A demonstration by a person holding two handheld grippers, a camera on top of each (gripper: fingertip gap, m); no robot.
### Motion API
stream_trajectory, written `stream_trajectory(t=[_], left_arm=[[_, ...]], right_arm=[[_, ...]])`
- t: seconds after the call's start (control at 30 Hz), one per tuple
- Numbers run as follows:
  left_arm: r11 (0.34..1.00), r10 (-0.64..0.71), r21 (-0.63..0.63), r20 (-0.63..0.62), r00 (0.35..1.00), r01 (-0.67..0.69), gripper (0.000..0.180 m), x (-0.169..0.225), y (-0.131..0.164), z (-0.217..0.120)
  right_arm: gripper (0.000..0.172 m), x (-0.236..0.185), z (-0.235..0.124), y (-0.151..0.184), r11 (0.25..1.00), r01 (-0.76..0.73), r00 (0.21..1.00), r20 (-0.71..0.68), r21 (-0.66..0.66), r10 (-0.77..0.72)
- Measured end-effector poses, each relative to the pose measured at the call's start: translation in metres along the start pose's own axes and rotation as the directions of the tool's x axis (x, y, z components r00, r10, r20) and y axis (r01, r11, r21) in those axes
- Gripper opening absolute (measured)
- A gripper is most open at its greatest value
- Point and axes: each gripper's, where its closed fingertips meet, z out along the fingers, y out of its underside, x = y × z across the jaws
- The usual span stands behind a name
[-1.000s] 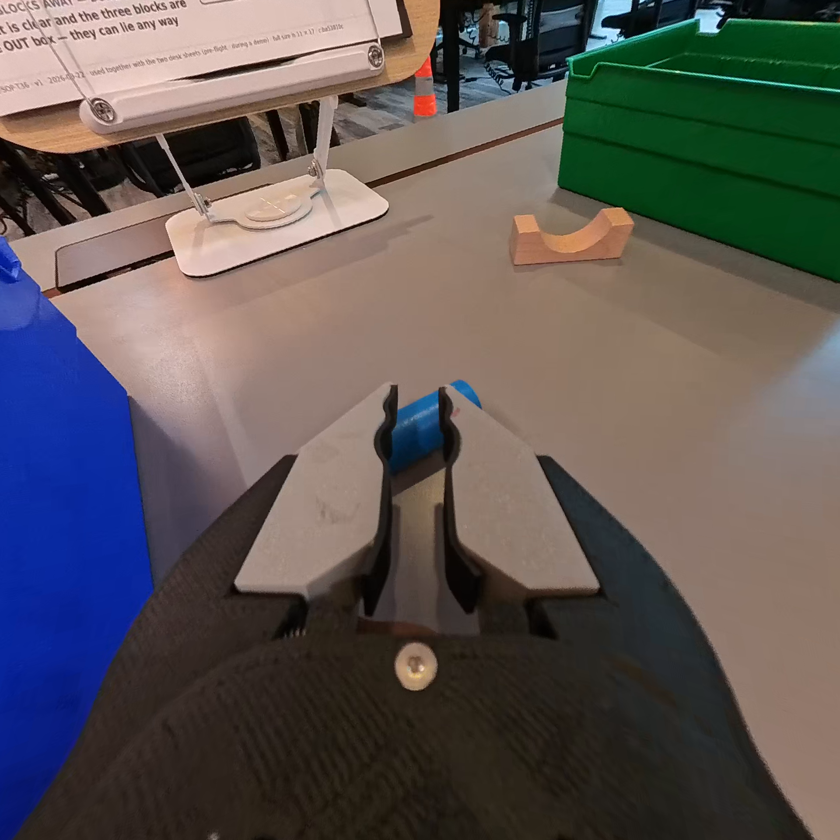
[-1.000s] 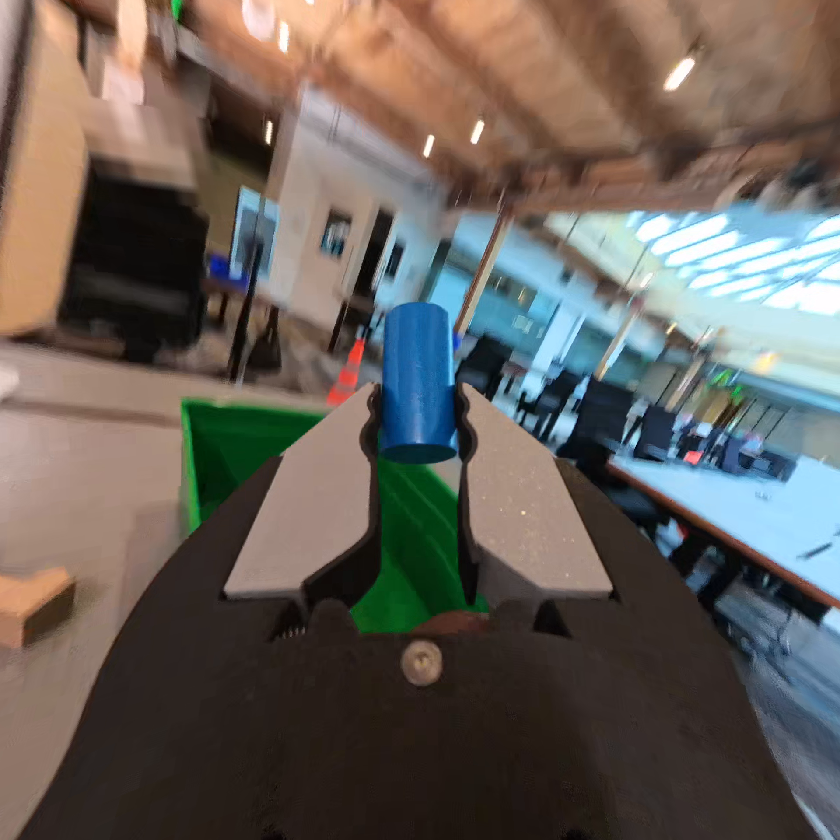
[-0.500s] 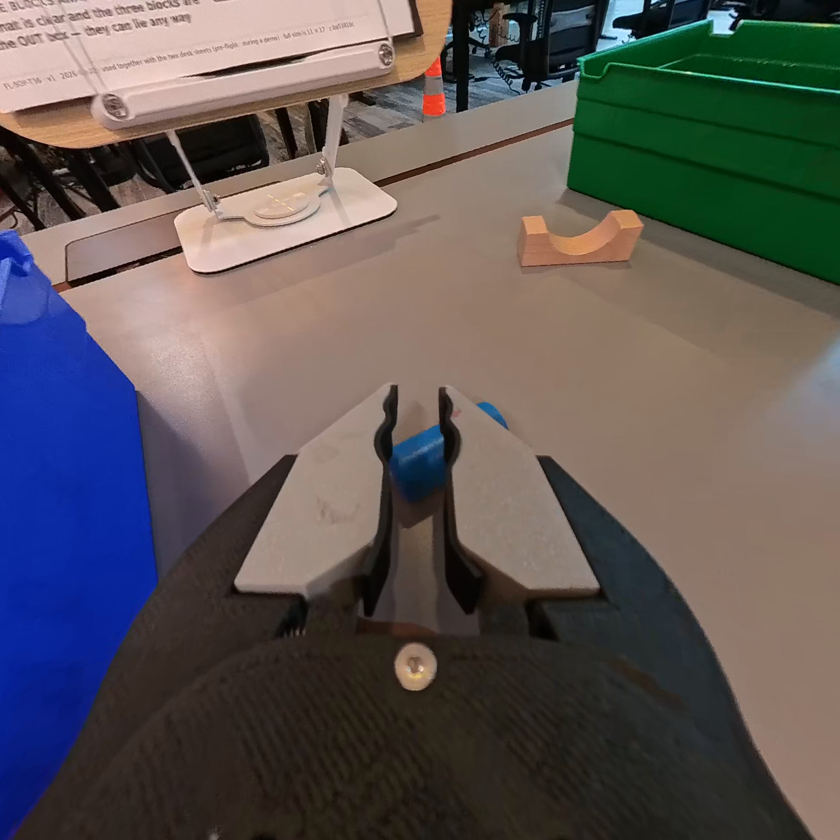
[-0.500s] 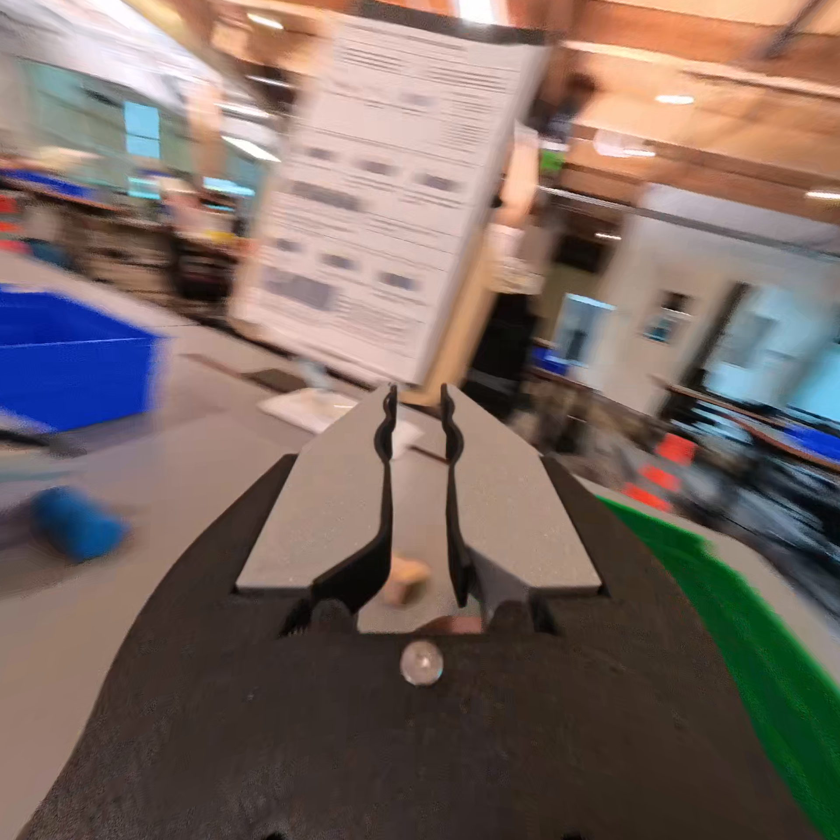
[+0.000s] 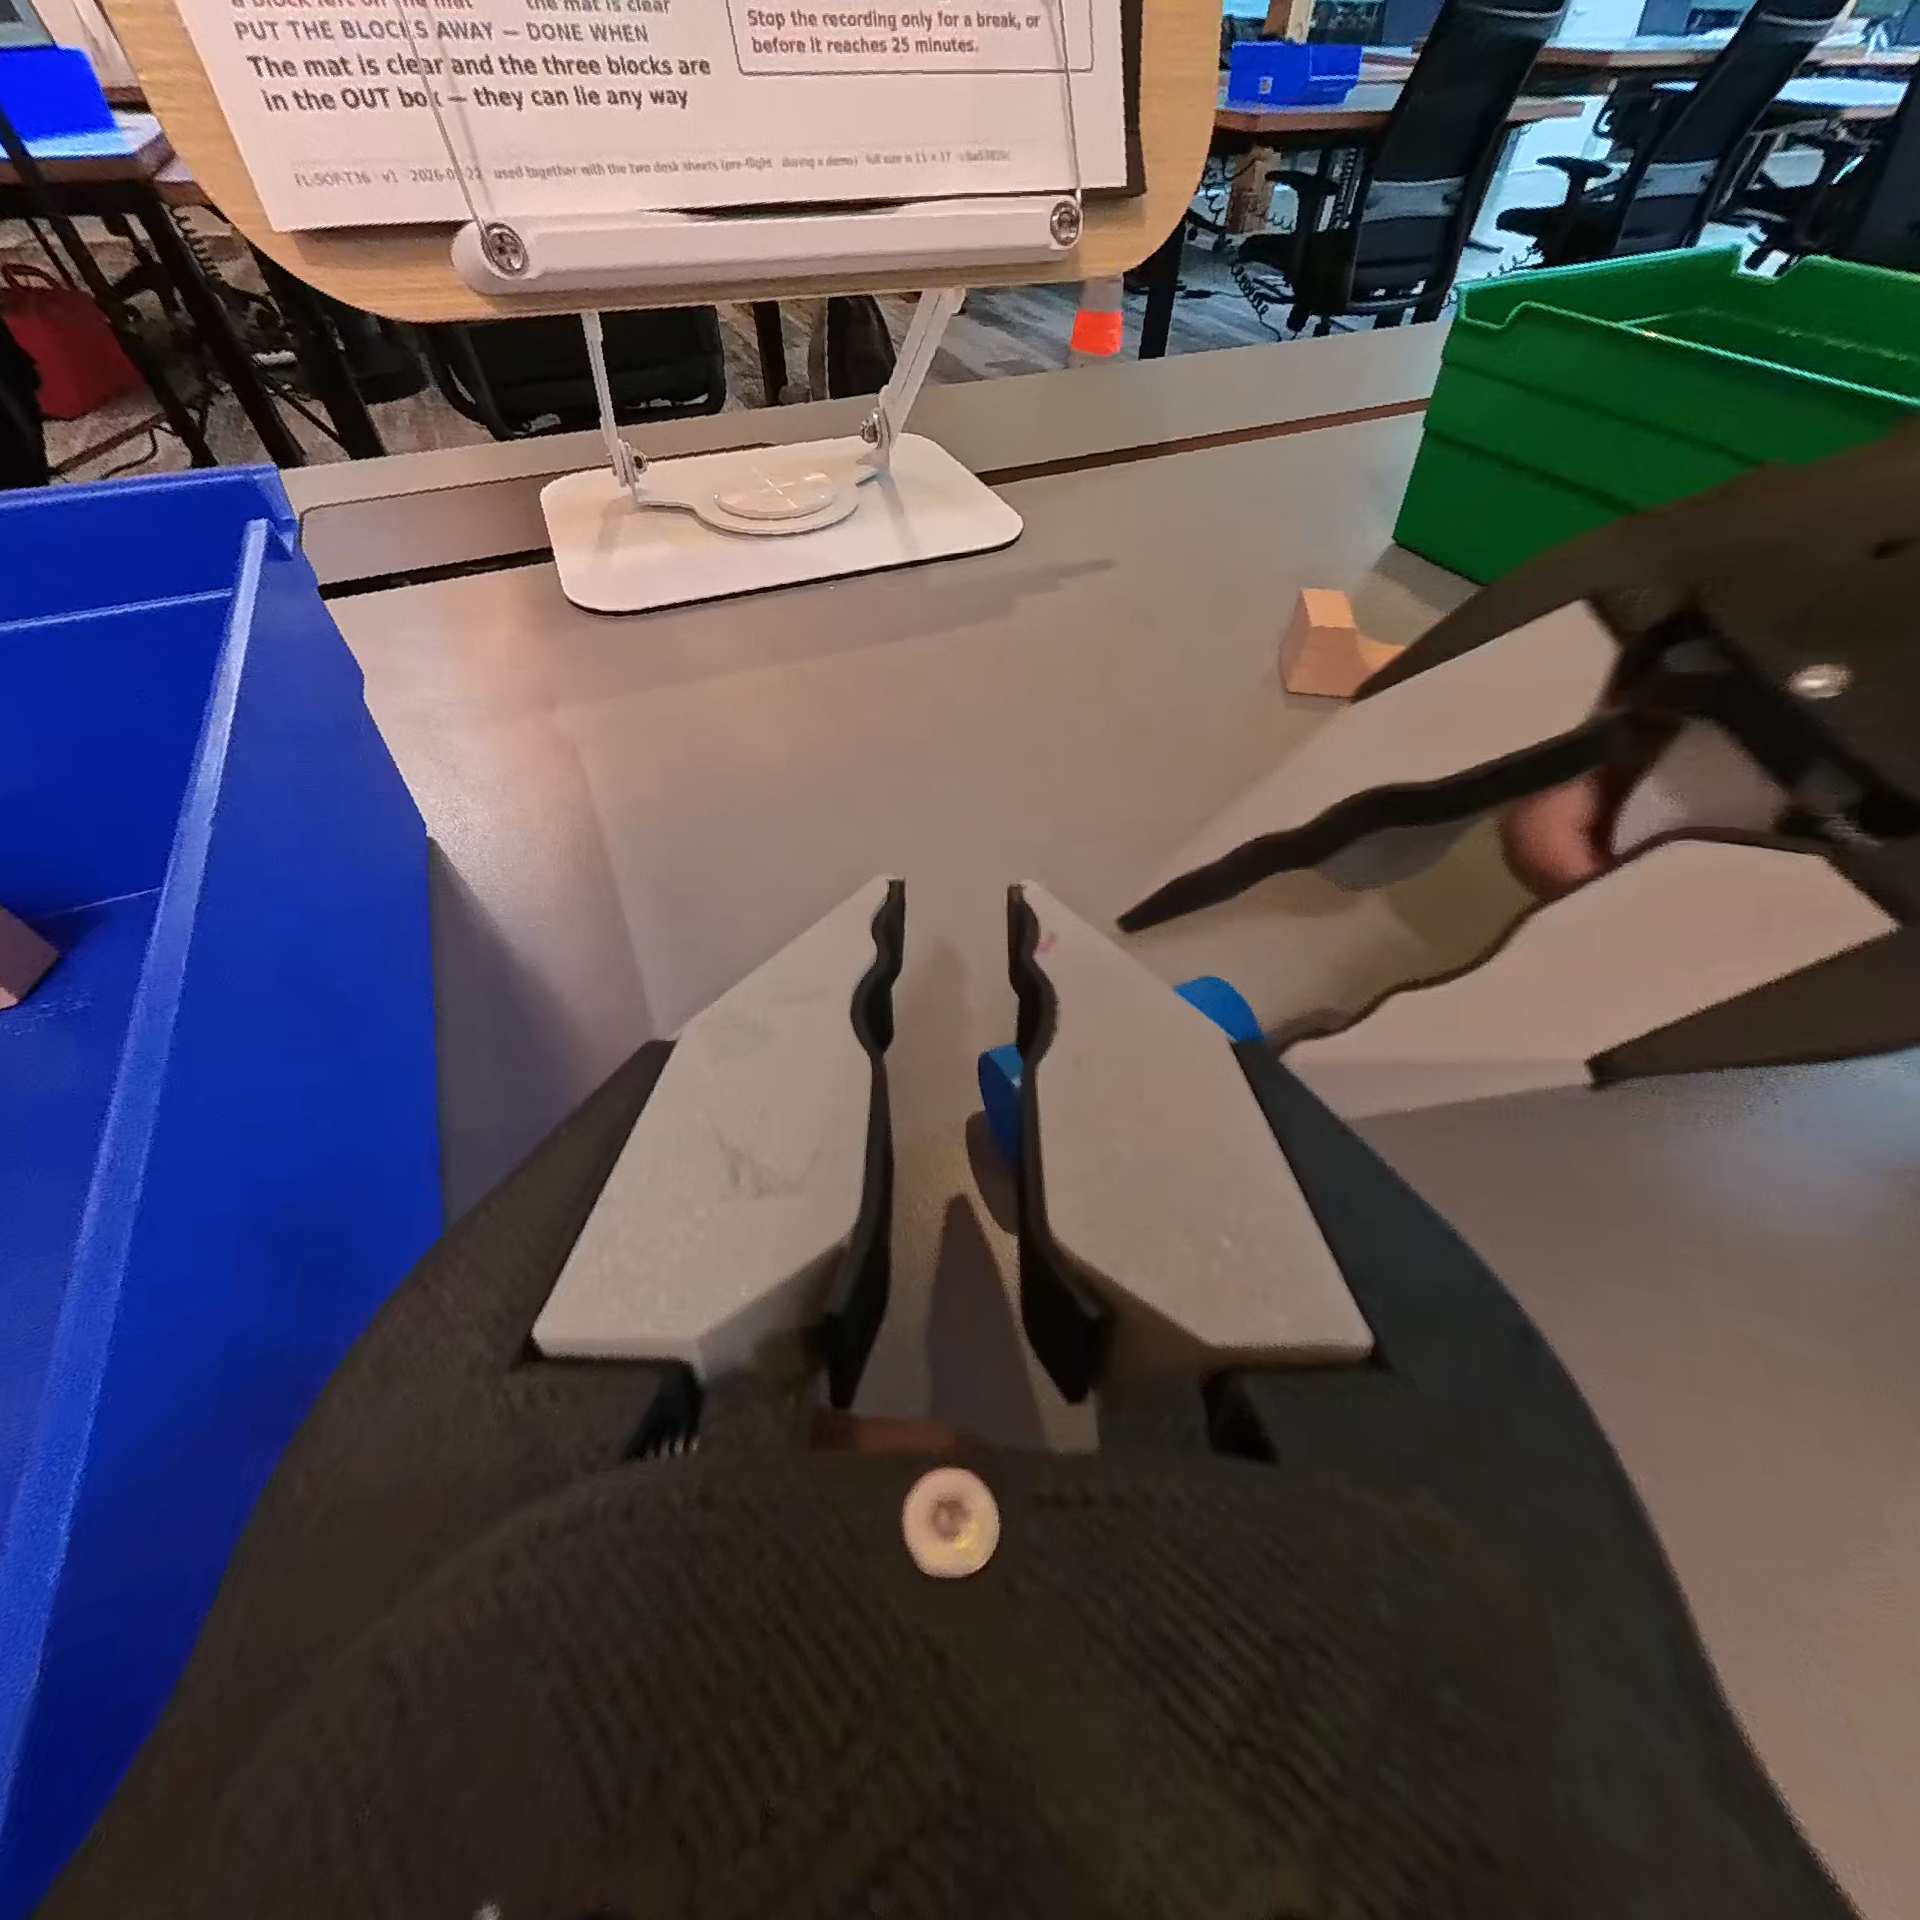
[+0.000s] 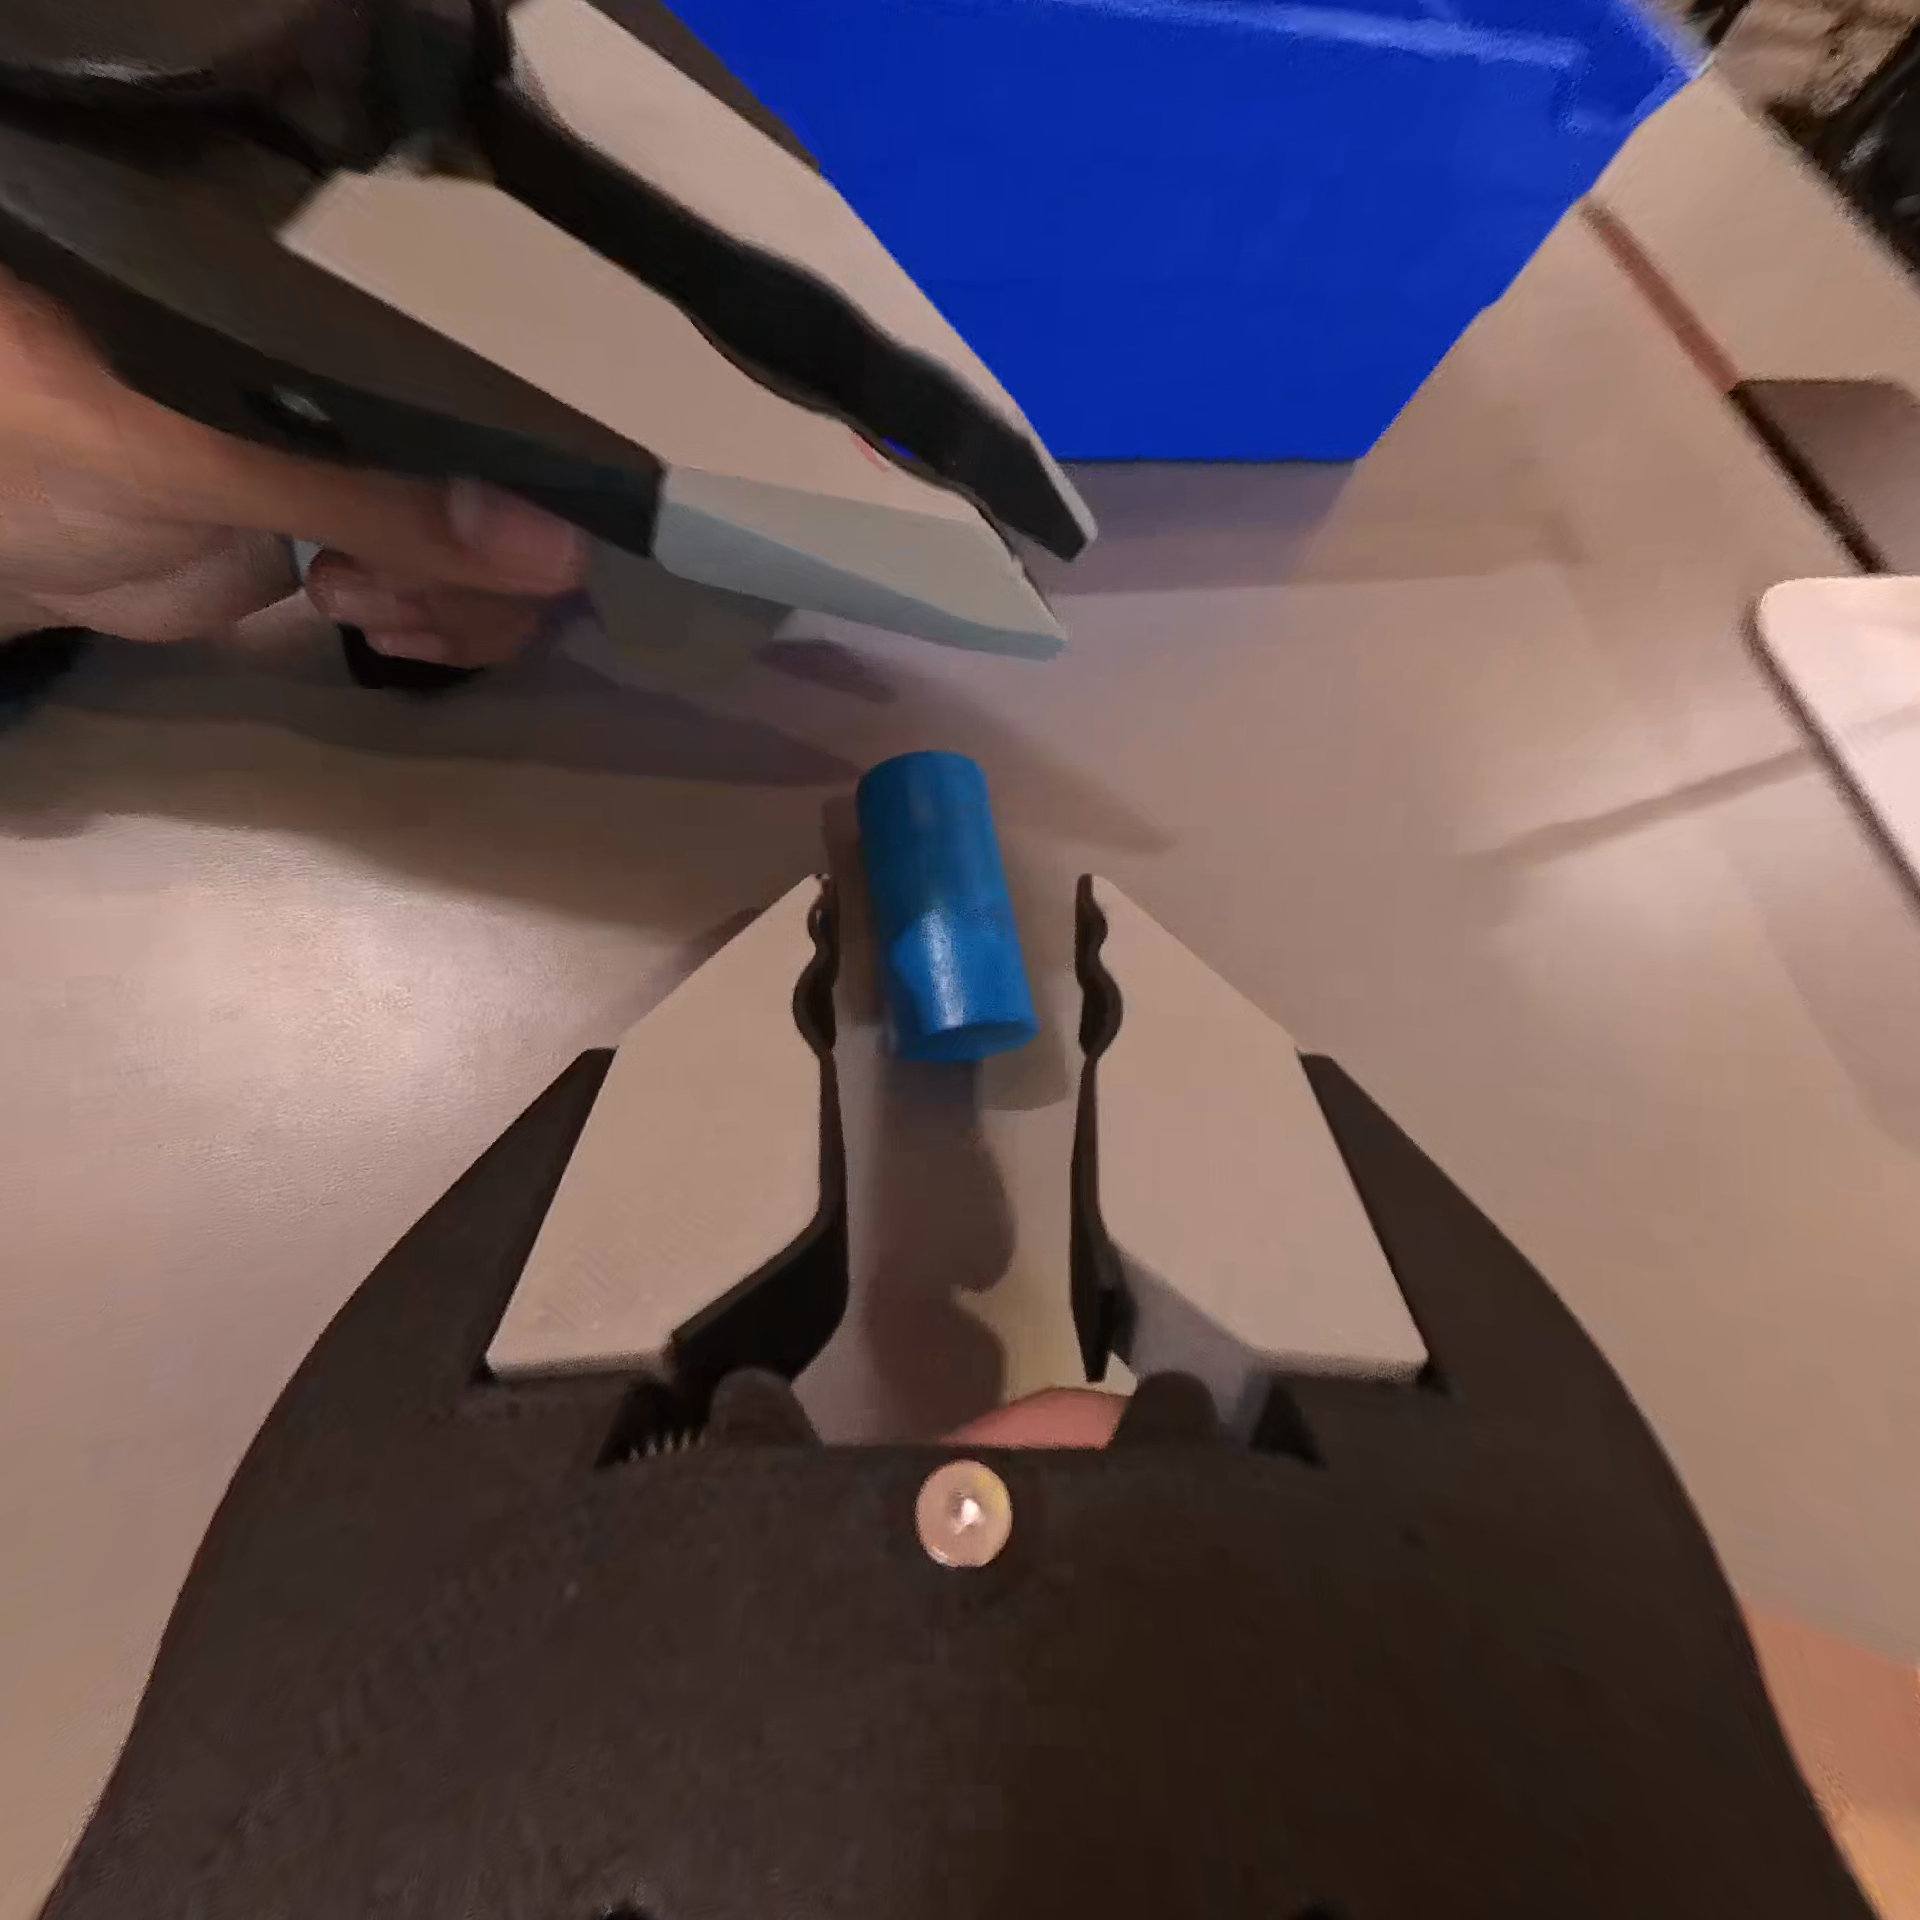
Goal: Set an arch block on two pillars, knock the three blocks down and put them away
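Note:
A blue cylinder (image 6: 935, 831) lies on its side on the grey table (image 5: 831, 727). My right gripper (image 6: 951, 888) is open around it, with a gap between each pad and the cylinder. In the left wrist view the cylinder (image 5: 1216, 1006) shows partly hidden under my left gripper's right finger, and the right gripper (image 5: 1200, 977) reaches in from the right. My left gripper (image 5: 956, 894) has its fingers a little apart with nothing between them; it also shows in the right wrist view (image 6: 1065, 587), just beyond the cylinder. A wooden arch block (image 5: 1325, 649) lies farther back near the green bin (image 5: 1621, 416).
A blue bin (image 5: 156, 935) stands at the left edge, also seen in the right wrist view (image 6: 1143, 260). A white document stand (image 5: 779, 520) with a sheet stands at the back of the table. A person's hand (image 6: 312, 540) holds the left gripper.
The right gripper held a blue cylinder over the green bin, then showed empty, swung left and opened around the cylinder on the table. The left gripper drew back from that cylinder.

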Motion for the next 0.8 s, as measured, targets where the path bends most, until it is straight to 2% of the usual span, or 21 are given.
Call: stream_trajectory(t=[0.1,0.13,0.4,0.5,0.53,0.6,0.63,0.67,0.73,0.77,0.8], left_arm=[[1.000,-0.007,-0.002,-0.005,1.000,0.007,0.017,0.000,0.000,0.000],[1.000,-0.006,-0.003,-0.007,1.000,0.006,0.017,0.000,0.000,0.000],[1.000,0.009,-0.001,-0.001,1.000,-0.009,0.018,0.001,0.000,0.000],[1.000,-0.002,0.008,0.002,1.000,0.002,0.018,-0.001,-0.001,-0.001],[1.000,-0.003,0.008,0.001,1.000,0.003,0.018,-0.001,-0.001,-0.001],[1.000,0.004,0.006,-0.002,1.000,-0.004,0.018,0.000,-0.001,-0.001],[1.000,0.010,0.005,-0.003,1.000,-0.010,0.018,0.001,-0.001,-0.001],[1.000,0.016,0.004,-0.003,1.000,-0.016,0.018,0.002,-0.001,0.000],[1.000,0.025,0.002,-0.003,1.000,-0.025,0.018,0.003,0.000,0.000],[1.000,0.027,0.002,-0.003,1.000,-0.027,0.018,0.003,0.000,0.000],[1.000,0.026,0.003,-0.004,1.000,-0.026,0.018,0.003,0.000,0.000]], right_arm=[[0.041,-0.003,0.019,0.027,0.991,-0.043,0.994,0.090,-0.123,0.054],[0.030,-0.007,0.018,0.024,0.991,-0.068,0.987,0.135,-0.111,0.083],[0.030,0.000,0.018,0.023,0.995,-0.024,0.998,0.050,-0.102,0.029],[0.030,0.006,0.012,0.017,0.999,-0.008,1.000,-0.016,-0.053,0.007],[0.030,0.014,0.008,0.016,0.999,0.004,0.997,-0.078,-0.042,-0.008],[0.030,0.043,-0.007,0.016,0.995,0.073,0.952,-0.291,-0.070,-0.090],[0.030,0.062,-0.019,0.018,0.986,0.122,0.890,-0.427,-0.116,-0.161],[0.030,0.081,-0.035,0.018,0.966,0.174,0.786,-0.564,-0.190,-0.252],[0.030,0.111,-0.076,0.006,0.893,0.263,0.471,-0.759,-0.365,-0.449],[0.029,0.115,-0.095,-0.007,0.857,0.296,0.318,-0.803,-0.422,-0.505],[0.028,0.113,-0.107,-0.022,0.837,0.330,0.208,-0.831,-0.437,-0.516]])
